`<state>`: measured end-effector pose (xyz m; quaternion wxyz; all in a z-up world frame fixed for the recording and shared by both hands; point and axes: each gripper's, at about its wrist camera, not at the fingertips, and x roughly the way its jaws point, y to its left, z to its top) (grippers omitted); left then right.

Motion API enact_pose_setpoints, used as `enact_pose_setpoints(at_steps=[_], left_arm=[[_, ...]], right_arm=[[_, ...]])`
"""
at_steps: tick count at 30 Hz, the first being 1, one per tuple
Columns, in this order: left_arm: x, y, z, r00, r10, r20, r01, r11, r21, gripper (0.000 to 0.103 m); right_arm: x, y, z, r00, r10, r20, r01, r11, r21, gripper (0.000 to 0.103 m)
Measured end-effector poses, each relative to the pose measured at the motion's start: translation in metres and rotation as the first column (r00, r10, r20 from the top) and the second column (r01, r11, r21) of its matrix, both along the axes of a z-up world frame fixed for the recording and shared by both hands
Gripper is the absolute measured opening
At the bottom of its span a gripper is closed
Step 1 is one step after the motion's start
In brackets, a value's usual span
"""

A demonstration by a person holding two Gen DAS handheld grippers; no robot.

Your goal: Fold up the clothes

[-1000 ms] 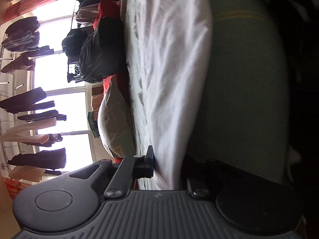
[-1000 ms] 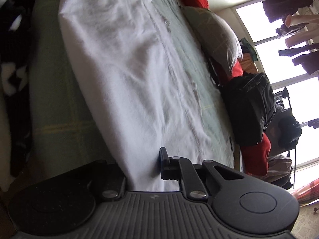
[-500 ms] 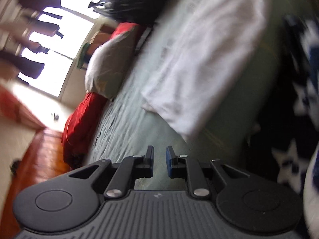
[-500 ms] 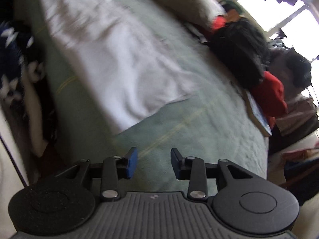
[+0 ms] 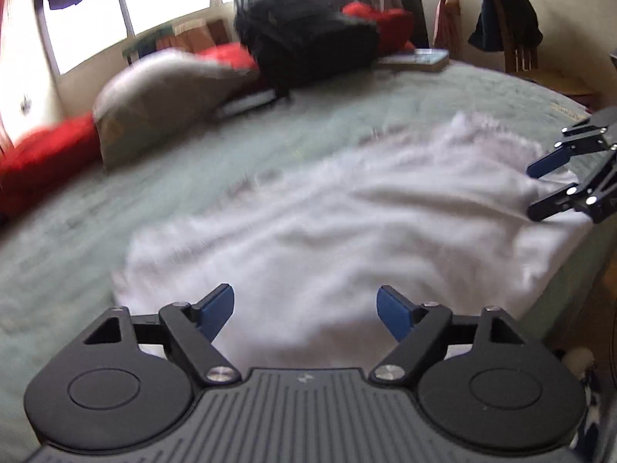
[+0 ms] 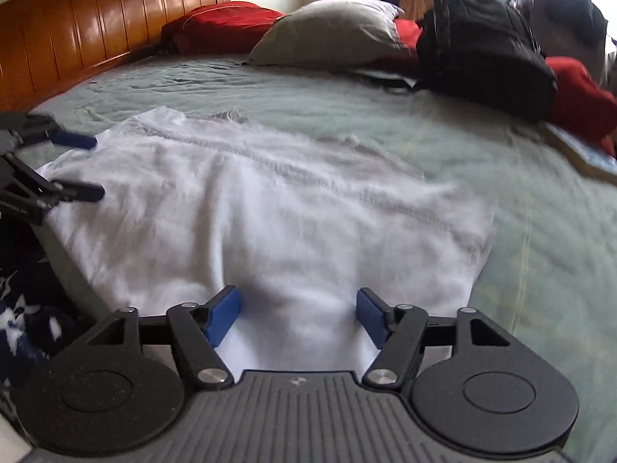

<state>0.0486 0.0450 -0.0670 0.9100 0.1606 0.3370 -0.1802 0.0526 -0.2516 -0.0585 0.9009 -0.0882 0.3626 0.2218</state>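
I am holding both the left claw [image 5: 306,310] and right claw [image 6: 299,314] spread and empty over the white cloth [image 6: 250,208] filling mid-frame, lining up each for a clean edge pinch.

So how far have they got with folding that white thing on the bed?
Done, it seems: the white cloth lies flat on the green bedspread, seemingly doubled over. In hand: nothing; the left tongs and right tongs are open over its near edge. Left: any further folds.
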Motion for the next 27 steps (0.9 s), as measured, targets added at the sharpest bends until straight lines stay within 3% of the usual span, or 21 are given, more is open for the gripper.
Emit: enact_pose_setpoints(at_steps=[2, 4, 7, 11, 13, 18, 20, 23, 27], left_arm=[[-0.011, 0.015, -0.008, 1.0, 0.027, 0.0, -0.027, 0.999, -0.033, 0.094], [-0.014, 0.027, -0.004, 0.998, 0.062, -0.02, -0.063, 0.996, -0.057, 0.094], [-0.009, 0.025, 0.015, 0.993, 0.117, -0.012, -0.117, 0.993, -0.023, 0.094], [0.002, 0.005, 0.037, 0.995, 0.097, 0.023, -0.094, 0.992, -0.088, 0.094], [0.008, -0.005, 0.037, 0.995, 0.094, 0.012, -0.092, 0.987, -0.135, 0.095], [0.024, -0.013, 0.018, 0.99, 0.126, -0.071, -0.138, 0.967, -0.213, 0.095], [0.031, -0.011, 0.009, 0.978, 0.185, -0.096, -0.201, 0.96, -0.194, 0.095], [0.032, -0.006, 0.003, 0.965, 0.245, -0.097, -0.259, 0.951, -0.167, 0.1], [0.03, -0.003, 0.004, 0.957, 0.277, -0.086, -0.287, 0.947, -0.145, 0.101]], right_arm=[[-0.017, -0.009, -0.009, 1.0, 0.009, 0.011, -0.009, 1.0, -0.006, 0.088], [-0.014, -0.007, -0.003, 1.0, 0.006, 0.028, -0.006, 1.0, 0.01, 0.09], [-0.007, -0.005, 0.008, 0.999, 0.001, 0.052, -0.003, 0.999, 0.033, 0.09], [0.001, -0.001, 0.022, 0.996, -0.007, 0.084, 0.002, 0.998, 0.064, 0.094], [0.005, 0.001, 0.029, 0.995, -0.011, 0.1, 0.003, 0.997, 0.079, 0.094], [0.044, -0.006, 0.017, 0.997, -0.066, 0.045, 0.057, 0.983, 0.173, 0.094], [0.057, -0.009, 0.008, 0.988, -0.154, -0.012, 0.154, 0.972, 0.177, 0.094], [0.043, -0.023, -0.01, 0.983, -0.179, -0.042, 0.183, 0.969, 0.166, 0.094], [0.017, -0.034, -0.006, 0.978, -0.199, -0.06, 0.205, 0.971, 0.12, 0.094]])
